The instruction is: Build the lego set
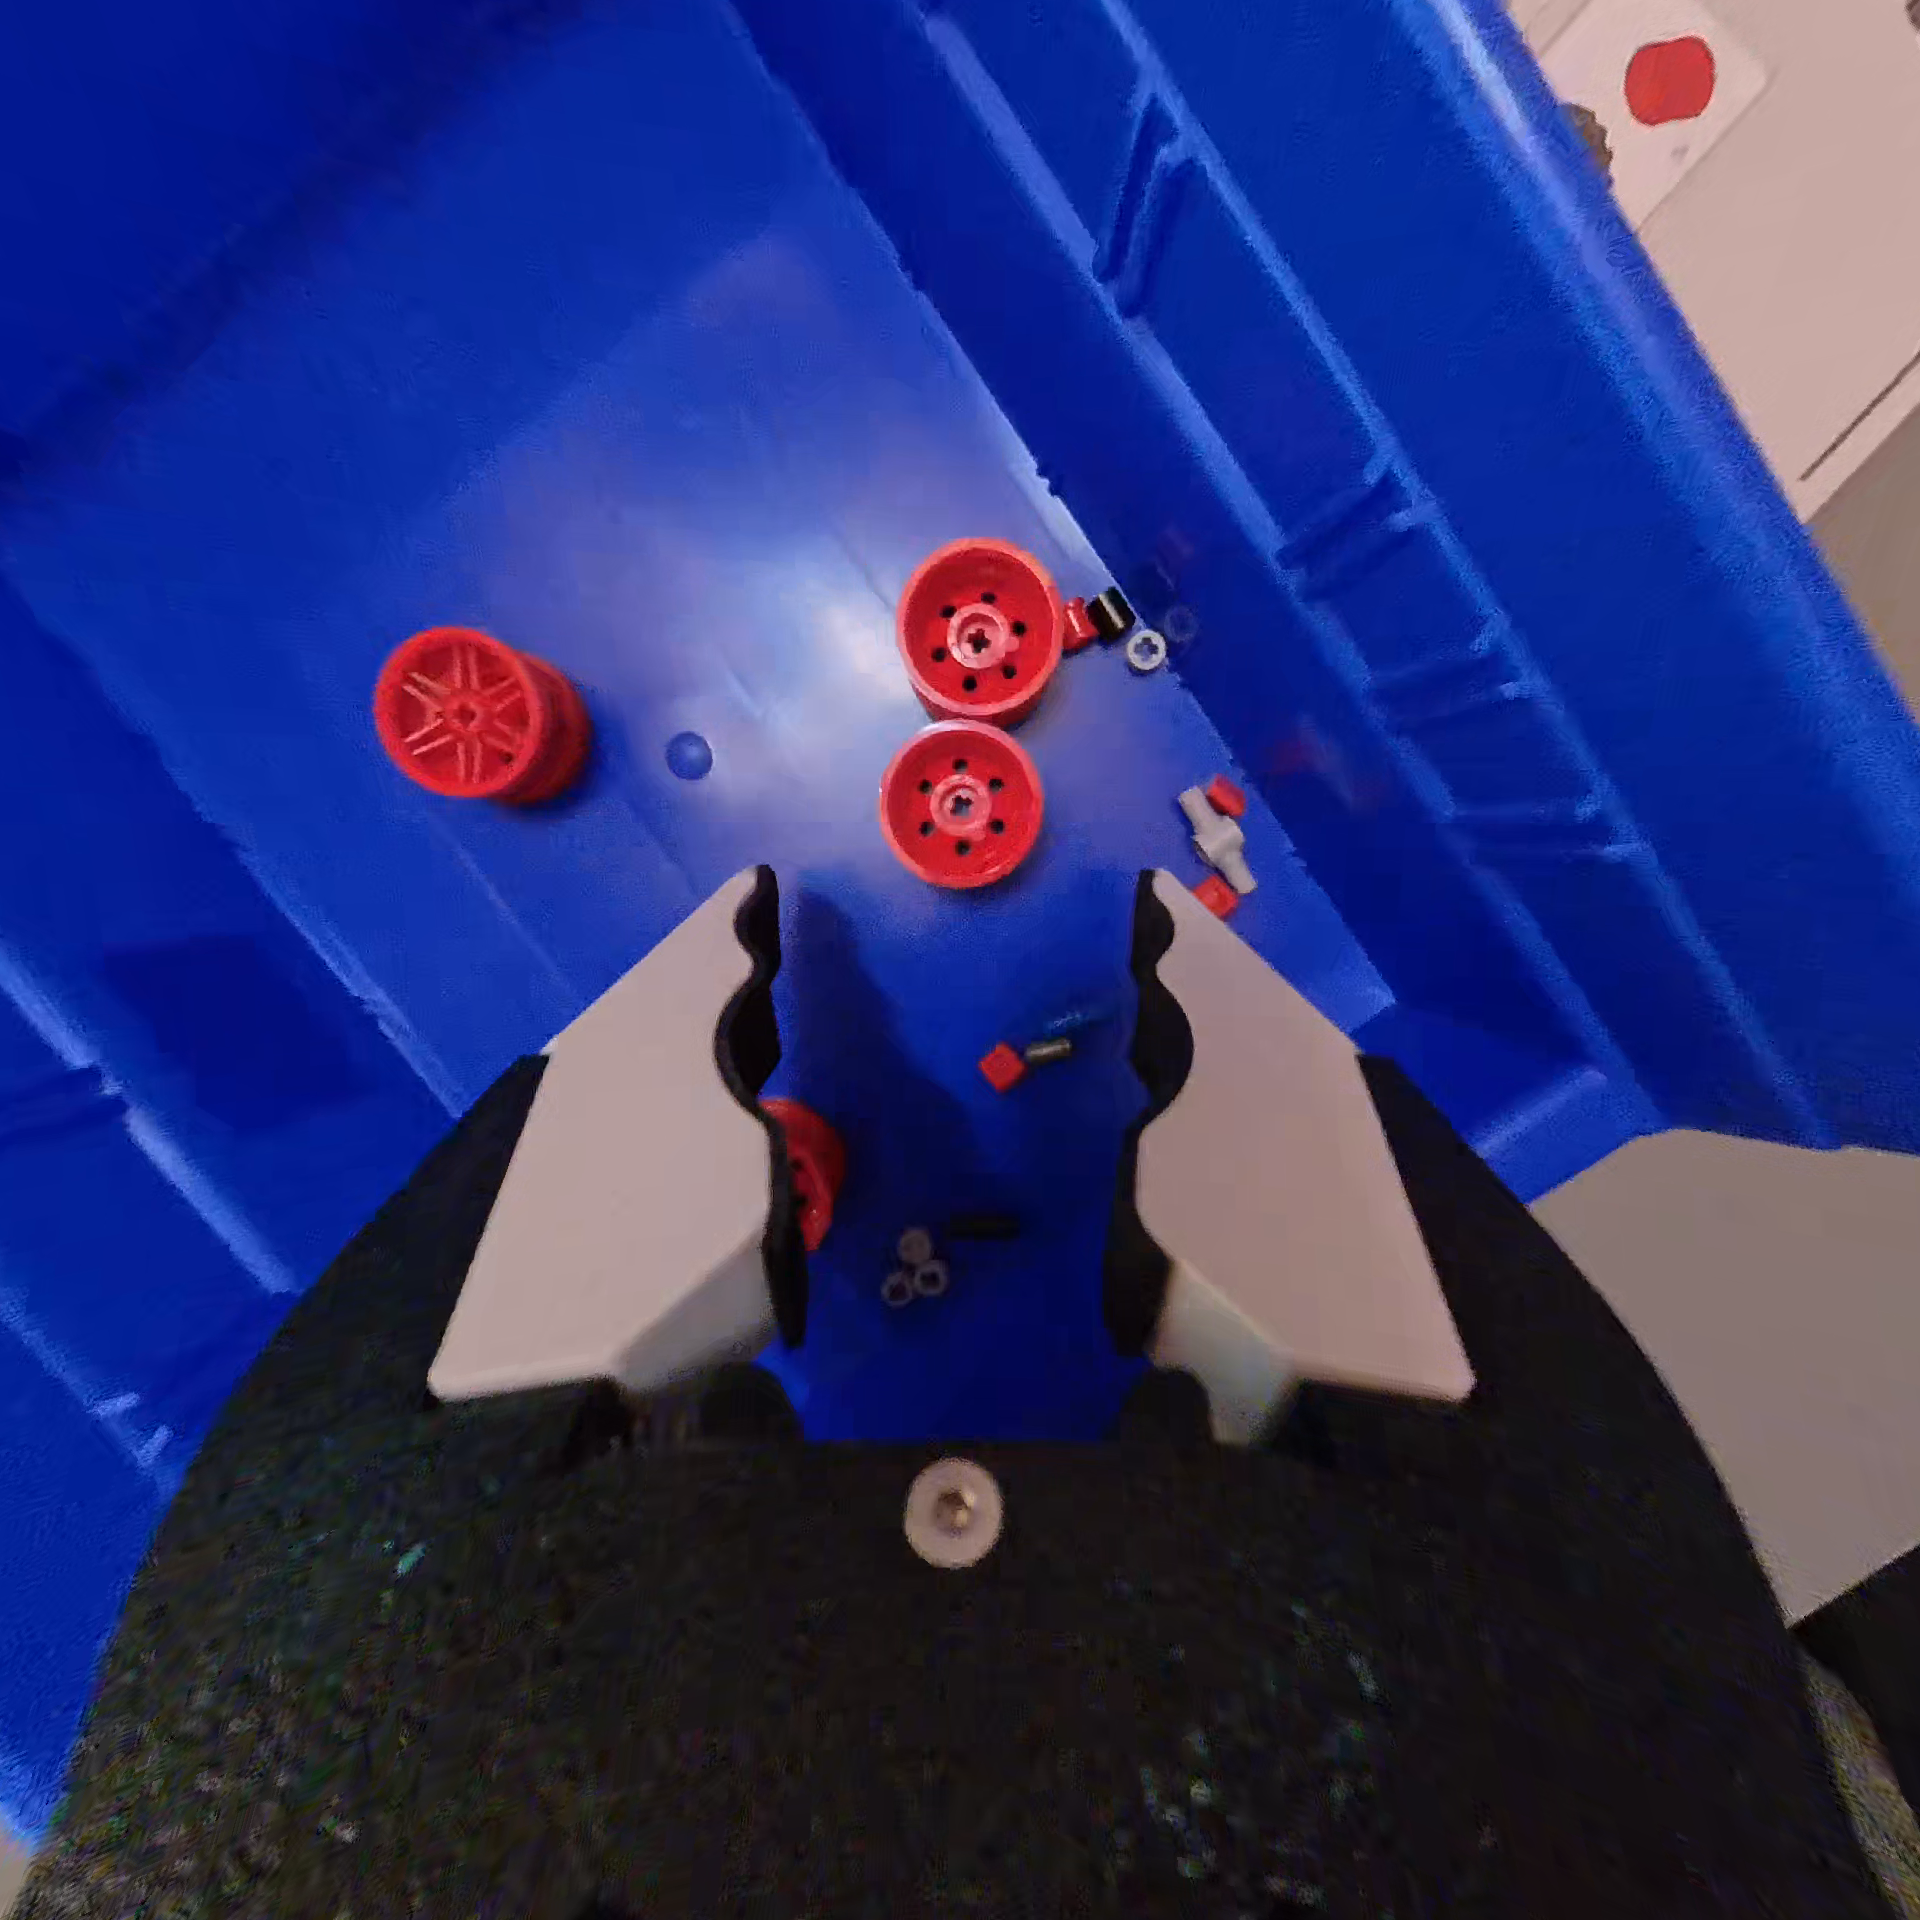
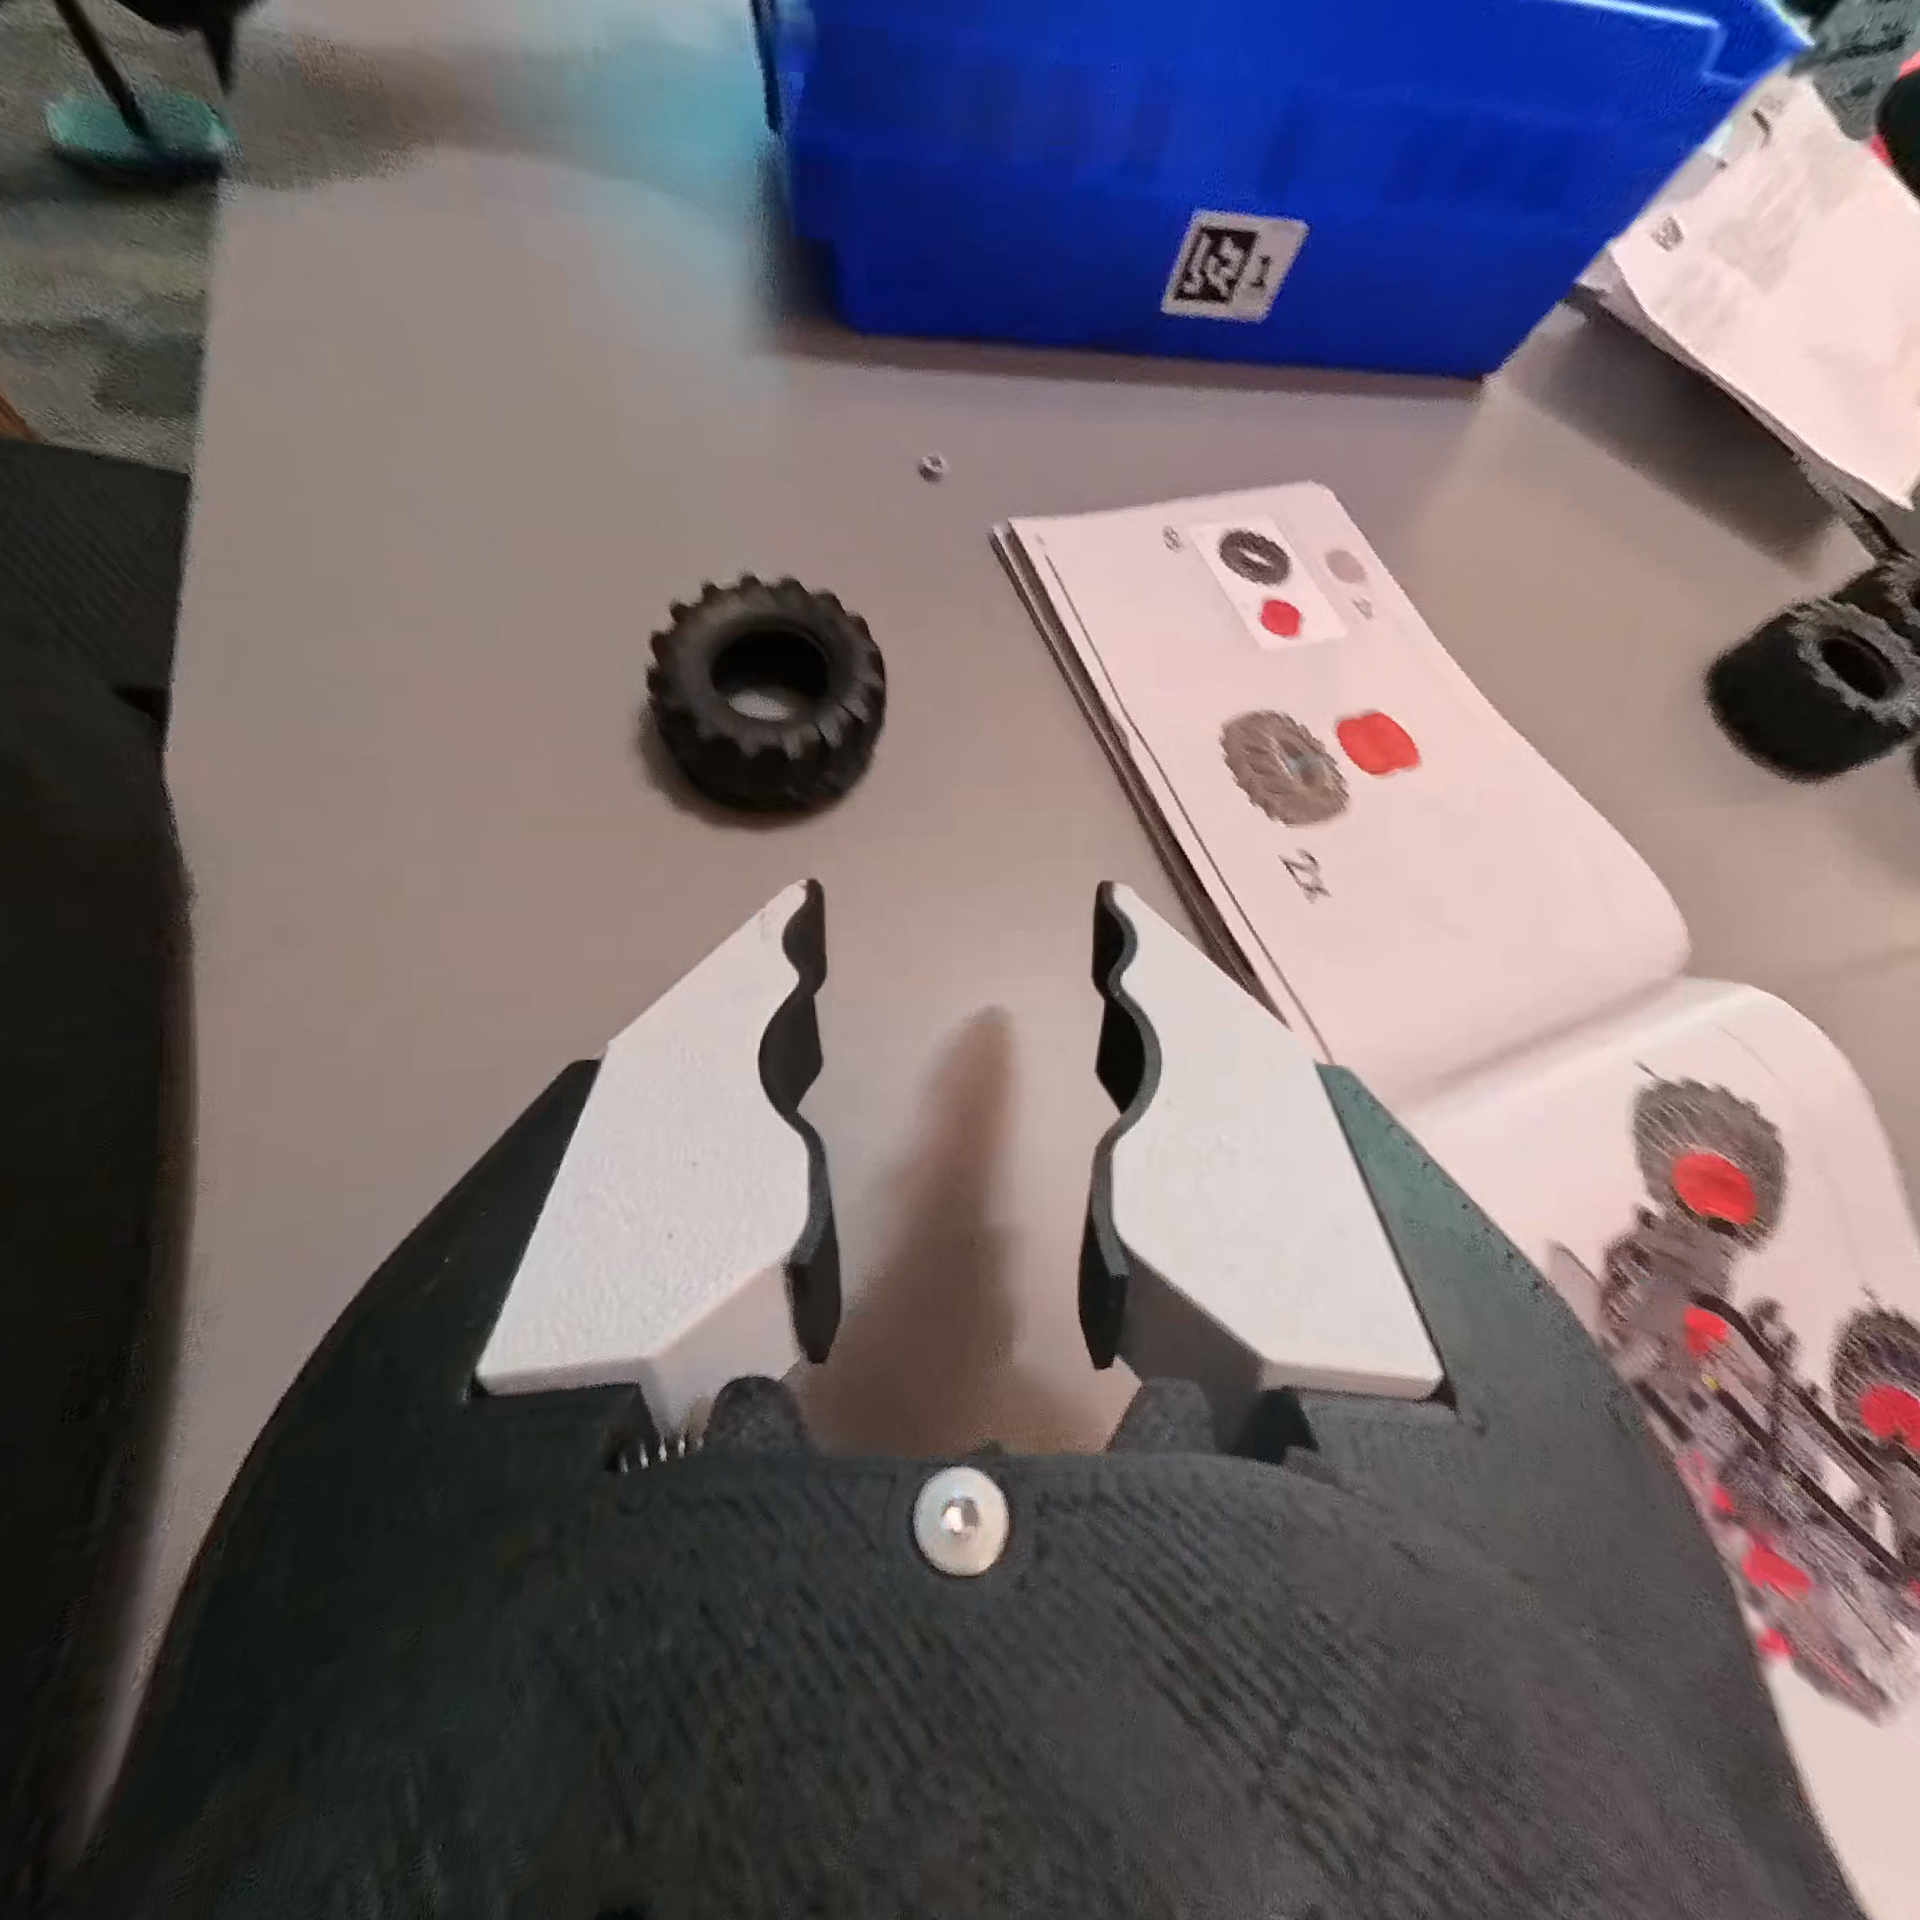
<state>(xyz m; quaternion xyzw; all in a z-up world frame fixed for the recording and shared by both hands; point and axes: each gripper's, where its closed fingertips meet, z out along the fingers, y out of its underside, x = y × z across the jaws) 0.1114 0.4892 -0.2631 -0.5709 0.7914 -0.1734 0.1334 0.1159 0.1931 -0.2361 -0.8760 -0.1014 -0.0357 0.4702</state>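
In the left wrist view my left gripper (image 1: 954, 883) is open and empty, hovering inside a blue bin (image 1: 520, 364). Red wheel hubs lie on the bin floor: one just ahead of the fingertips (image 1: 960, 803), one beyond it (image 1: 979, 630), one to the left (image 1: 473, 713), and one partly hidden behind the left finger (image 1: 808, 1169). Small grey, red and black connector pieces (image 1: 1214, 844) lie along the bin's right wall. In the right wrist view my right gripper (image 2: 958, 896) is open and empty above the grey table. A black rubber tyre (image 2: 766, 691) lies flat ahead of it to the left.
An open instruction booklet (image 2: 1340, 790) lies right of the right gripper. The blue bin (image 2: 1195, 177) stands at the back of the table. A tiny grey piece (image 2: 930, 467) lies before it. More black tyres (image 2: 1829, 686) and papers (image 2: 1787, 312) sit at the far right.
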